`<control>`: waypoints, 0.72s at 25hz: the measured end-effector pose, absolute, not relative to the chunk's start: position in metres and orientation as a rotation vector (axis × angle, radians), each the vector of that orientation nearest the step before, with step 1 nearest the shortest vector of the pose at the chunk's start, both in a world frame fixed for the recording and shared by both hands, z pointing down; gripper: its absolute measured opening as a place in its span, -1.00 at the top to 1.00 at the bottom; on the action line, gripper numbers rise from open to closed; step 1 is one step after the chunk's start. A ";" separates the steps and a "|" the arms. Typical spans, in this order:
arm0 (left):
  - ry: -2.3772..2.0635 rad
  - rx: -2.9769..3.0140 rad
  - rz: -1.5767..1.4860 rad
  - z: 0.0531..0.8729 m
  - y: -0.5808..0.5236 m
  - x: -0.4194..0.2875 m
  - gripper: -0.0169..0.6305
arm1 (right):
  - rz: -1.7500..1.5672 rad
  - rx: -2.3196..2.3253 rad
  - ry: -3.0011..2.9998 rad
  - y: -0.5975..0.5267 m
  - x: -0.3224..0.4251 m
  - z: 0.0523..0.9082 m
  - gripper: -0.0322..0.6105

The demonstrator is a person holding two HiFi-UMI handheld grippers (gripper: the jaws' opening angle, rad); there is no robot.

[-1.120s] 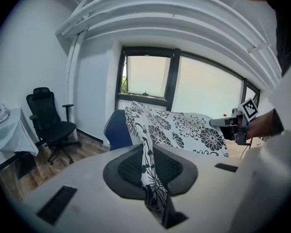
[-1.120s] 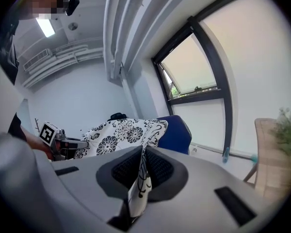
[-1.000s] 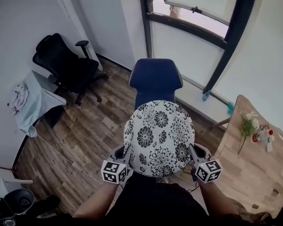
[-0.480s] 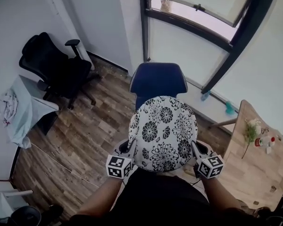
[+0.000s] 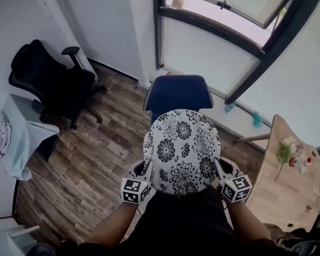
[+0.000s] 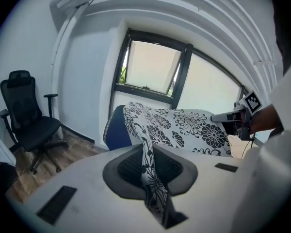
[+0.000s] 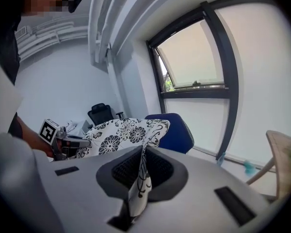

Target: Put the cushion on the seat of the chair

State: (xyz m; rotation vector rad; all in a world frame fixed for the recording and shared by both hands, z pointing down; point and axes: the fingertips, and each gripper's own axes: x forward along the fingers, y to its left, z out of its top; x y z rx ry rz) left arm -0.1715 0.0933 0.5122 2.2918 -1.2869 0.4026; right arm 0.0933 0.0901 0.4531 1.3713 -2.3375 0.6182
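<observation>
Cushion [image 5: 182, 151]: wht w/ blk flower print all over. Chair [image 5: 178, 92] just beyond it: dark blue. Office chair [image 5: 45, 81], far left: blk. Floor [image 5: 96, 153]: brown wood planks, light & dark streaks mixed. Table [image 5: 290, 196], right: pale wood grain. Window frame [image 5: 258, 55]: v. dark, grey-blk. Wall [image 5: 112, 25]: wht. Left gripper [image 5: 141, 172] & right gripper [image 5: 220, 167]: wht cubes w/ blk square markers, bodies light grey, pads [image 6: 128, 169] dark grey. Person's top [image 5: 176, 223], near: blk.
</observation>
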 end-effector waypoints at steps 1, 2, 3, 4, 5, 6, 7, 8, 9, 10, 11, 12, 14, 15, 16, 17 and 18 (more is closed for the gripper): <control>-1.278 2.290 0.414 0.516 0.091 -0.171 0.85 | 0.625 1.373 -2.327 0.088 0.094 0.457 0.79; -1.271 2.288 0.425 0.521 0.087 -0.171 0.85 | 0.633 1.374 -2.318 0.085 0.096 0.462 0.79; -1.267 2.287 0.435 0.526 0.083 -0.170 0.85 | 0.639 1.376 -2.311 0.082 0.097 0.467 0.79; -1.268 2.286 0.444 0.532 0.079 -0.169 0.85 | 0.643 1.379 -2.307 0.078 0.099 0.472 0.79; -1.273 2.286 0.453 0.537 0.074 -0.168 0.85 | 0.649 1.383 -2.306 0.075 0.101 0.477 0.79; -1.281 2.288 0.461 0.542 0.070 -0.167 0.85 | 0.658 1.387 -2.307 0.071 0.103 0.482 0.79; -1.289 2.290 0.470 0.547 0.066 -0.167 0.85 | 0.672 1.392 -2.312 0.067 0.105 0.486 0.79; -1.296 2.291 0.479 0.551 0.062 -0.168 0.85 | 0.688 1.396 -2.319 0.062 0.106 0.490 0.79; -1.300 2.287 0.487 0.556 0.060 -0.169 0.85 | 0.705 1.398 -2.325 0.057 0.106 0.496 0.79; -1.302 2.279 0.495 0.562 0.058 -0.170 0.85 | 0.725 1.400 -2.328 0.053 0.108 0.503 0.79; -1.305 2.269 0.505 0.568 0.057 -0.170 0.85 | 0.744 1.402 -2.329 0.048 0.111 0.511 0.79; -1.308 2.258 0.515 0.575 0.055 -0.170 0.85 | 0.762 1.402 -2.327 0.044 0.114 0.520 0.79; -1.314 2.253 0.540 0.590 0.048 -0.168 0.85 | 0.754 1.390 -2.319 0.034 0.121 0.540 0.79; -1.313 2.258 0.558 0.598 0.042 -0.167 0.85 | 0.718 1.370 -2.315 0.029 0.122 0.551 0.79; -1.305 2.264 0.580 0.607 0.038 -0.166 0.85 | 0.673 1.341 -2.311 0.025 0.120 0.561 0.79; -1.291 2.267 0.602 0.616 0.035 -0.165 0.85 | 0.641 1.314 -2.312 0.022 0.117 0.572 0.79; -1.278 2.264 0.621 0.624 0.032 -0.166 0.85 | 0.632 1.297 -2.313 0.020 0.114 0.581 0.79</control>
